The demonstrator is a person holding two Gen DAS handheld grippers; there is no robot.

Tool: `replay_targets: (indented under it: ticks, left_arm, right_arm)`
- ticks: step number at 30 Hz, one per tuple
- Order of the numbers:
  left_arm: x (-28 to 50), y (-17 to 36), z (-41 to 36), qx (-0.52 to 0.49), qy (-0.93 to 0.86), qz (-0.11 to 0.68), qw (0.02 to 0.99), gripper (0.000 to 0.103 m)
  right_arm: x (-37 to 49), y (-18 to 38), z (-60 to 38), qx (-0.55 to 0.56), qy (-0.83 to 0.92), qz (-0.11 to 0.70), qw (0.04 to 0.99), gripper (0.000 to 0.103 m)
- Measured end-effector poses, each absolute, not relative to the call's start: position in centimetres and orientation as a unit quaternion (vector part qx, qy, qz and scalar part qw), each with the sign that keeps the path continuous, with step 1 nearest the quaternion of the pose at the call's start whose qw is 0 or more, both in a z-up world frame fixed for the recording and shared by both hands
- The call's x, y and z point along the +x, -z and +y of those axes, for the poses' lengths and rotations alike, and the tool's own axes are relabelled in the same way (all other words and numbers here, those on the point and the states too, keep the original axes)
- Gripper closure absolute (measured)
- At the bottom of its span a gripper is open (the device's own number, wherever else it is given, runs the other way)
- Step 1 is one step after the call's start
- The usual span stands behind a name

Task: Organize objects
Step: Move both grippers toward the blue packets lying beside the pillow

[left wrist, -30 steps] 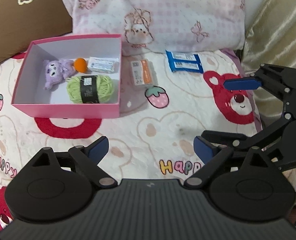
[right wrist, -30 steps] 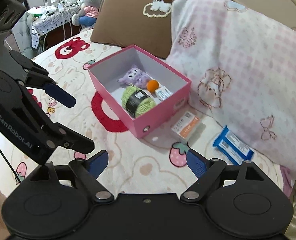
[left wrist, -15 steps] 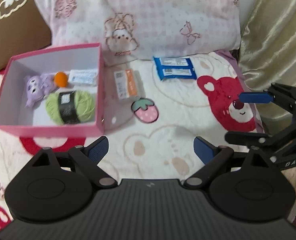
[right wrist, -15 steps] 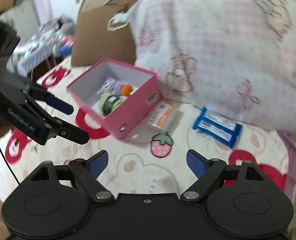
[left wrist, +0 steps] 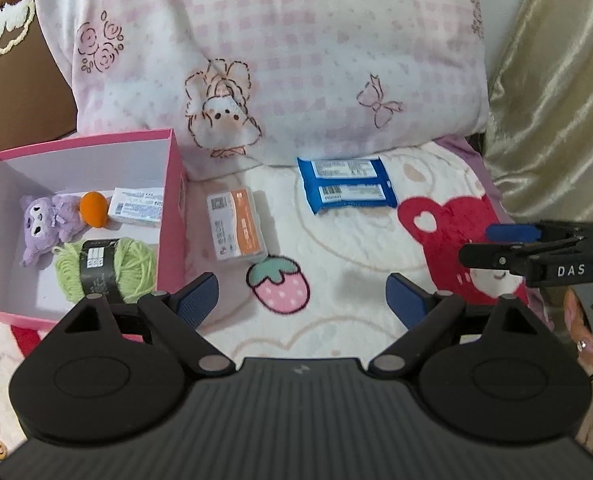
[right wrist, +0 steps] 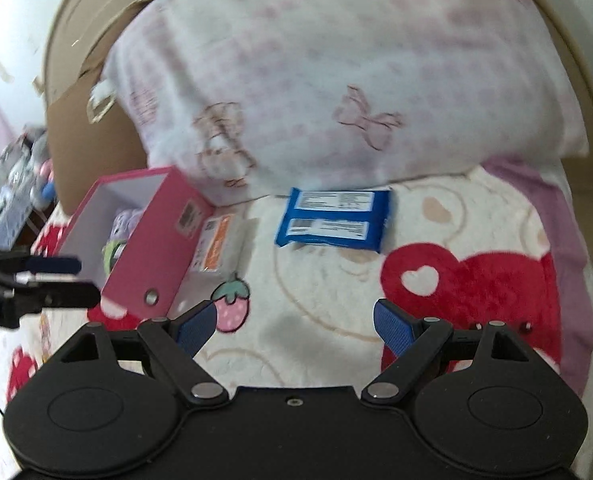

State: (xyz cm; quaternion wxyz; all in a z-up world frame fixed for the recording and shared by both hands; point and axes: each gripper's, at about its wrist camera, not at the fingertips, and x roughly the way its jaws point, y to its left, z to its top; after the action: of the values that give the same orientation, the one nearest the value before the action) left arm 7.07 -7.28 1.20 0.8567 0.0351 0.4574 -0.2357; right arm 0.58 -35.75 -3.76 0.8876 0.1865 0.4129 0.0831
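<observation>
A pink box (left wrist: 172, 216) sits open on the bed's cartoon-print blanket (left wrist: 336, 248), close against the front of a pink checked pillow (left wrist: 276, 60). Inside it lie a purple plush toy (left wrist: 44, 224), a small orange ball (left wrist: 93, 209) touching the plush, a white packet (left wrist: 138, 207) just beside the ball against the far right corner, and a skein of green yarn (left wrist: 106, 270) with a black band nearer the front wall. Outside the box, just beside its right wall, an orange and white packet (left wrist: 236, 226) lies flat on the blanket, and a printed strawberry (left wrist: 278, 286) shows just below it. Farther right, near the pillow's lower edge, a blue snack pack (left wrist: 348, 184) lies flat, apart from the orange packet. The left gripper (left wrist: 302, 296) hangs over the blanket near the strawberry, its jaws wide but closing at this moment, with nothing between them. The right gripper (right wrist: 296, 320) hovers over the blanket in front of the blue pack, jaws spread and empty; its view is blurred. From the left wrist view the right gripper appears at the right edge over a red bear print (left wrist: 456, 240), with fingers of the person's hand (left wrist: 588, 332) gripping its handle. A gold curtain (left wrist: 556, 80) hangs to the right of the pillow, and a brown cushion (left wrist: 12, 60) stands to its left.
</observation>
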Motion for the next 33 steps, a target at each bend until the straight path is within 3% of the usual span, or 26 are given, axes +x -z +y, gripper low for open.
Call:
replay_targets:
  ticks: [7, 15, 18, 22, 28, 33]
  left_arm:
    - [9.1, 0.3, -9.3, 0.027, 0.221, 0.442, 0.869, 0.015]
    - [11.6, 1.9, -12.0, 0.032, 0.204, 0.429, 0.879, 0.015]
    - [12.6, 2.7, -12.3, 0.019, 0.209, 0.431, 0.877, 0.015]
    - [13.7, 3.4, -12.1, 0.009, 0.208, 0.422, 0.883, 0.015]
    - [15.0, 5.0, -11.7, -0.014, 0.203, 0.440, 0.875, 0.015]
    - [15.7, 6.3, -12.7, -0.022, 0.210, 0.437, 0.874, 0.015]
  right_arm:
    - [3.4, 4.8, -37.4, 0.263, -0.046, 0.393, 0.880, 0.014]
    - [7.9, 3.8, -37.3, 0.233, 0.019, 0.364, 0.902, 0.014]
    - [8.9, 4.8, -37.4, 0.242, -0.022, 0.368, 0.897, 0.015]
    - [7.9, 7.7, -36.2, 0.167, 0.002, 0.323, 0.931, 0.014]
    - [7.9, 12.0, -38.7, 0.255, -0.025, 0.317, 0.913, 0.015]
    - [8.3, 12.7, -38.8, 0.243, -0.035, 0.317, 0.916, 0.015]
